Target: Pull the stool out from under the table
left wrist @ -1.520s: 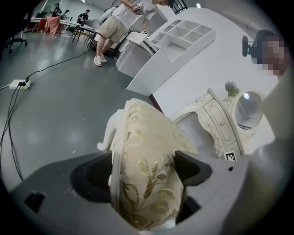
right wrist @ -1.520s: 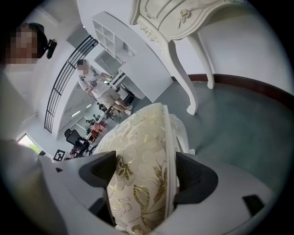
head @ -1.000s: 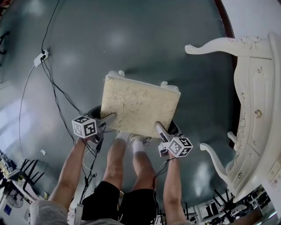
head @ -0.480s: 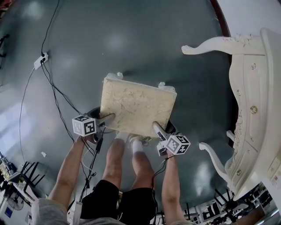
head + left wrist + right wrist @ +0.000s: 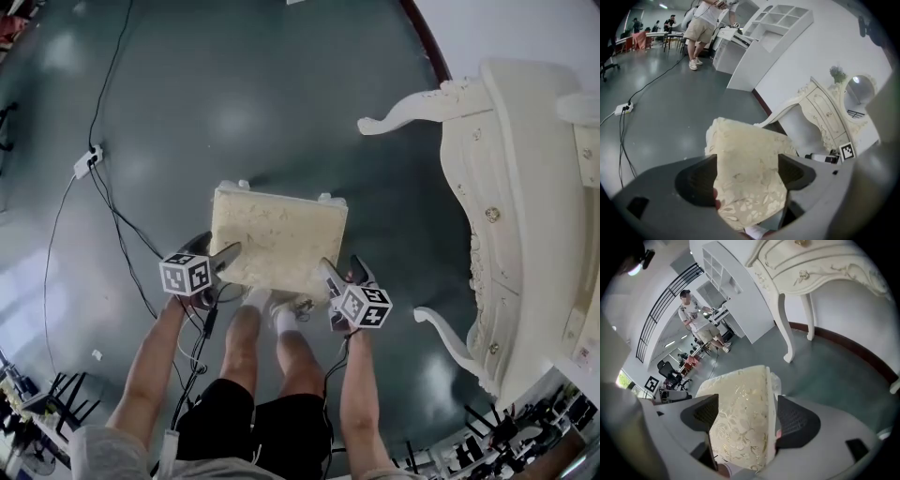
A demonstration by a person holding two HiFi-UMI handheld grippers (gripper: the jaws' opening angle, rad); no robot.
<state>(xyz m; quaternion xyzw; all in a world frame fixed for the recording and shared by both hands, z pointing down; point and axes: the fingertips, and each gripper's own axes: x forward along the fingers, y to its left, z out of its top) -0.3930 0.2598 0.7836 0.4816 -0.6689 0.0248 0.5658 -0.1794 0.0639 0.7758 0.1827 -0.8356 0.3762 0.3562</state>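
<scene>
A cream stool (image 5: 277, 236) is shown well apart from the white table (image 5: 511, 169), its near corners clamped by the left gripper (image 5: 228, 253) and right gripper (image 5: 328, 272). Pulling is judged done; release is called for.

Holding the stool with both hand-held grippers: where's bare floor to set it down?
Open floor lies ahead of the stool, between the cables on the left and the table on the right. Crowded: the table leg close at right, the power strip and cables at left, the person's feet at the stool's near edge.
</scene>
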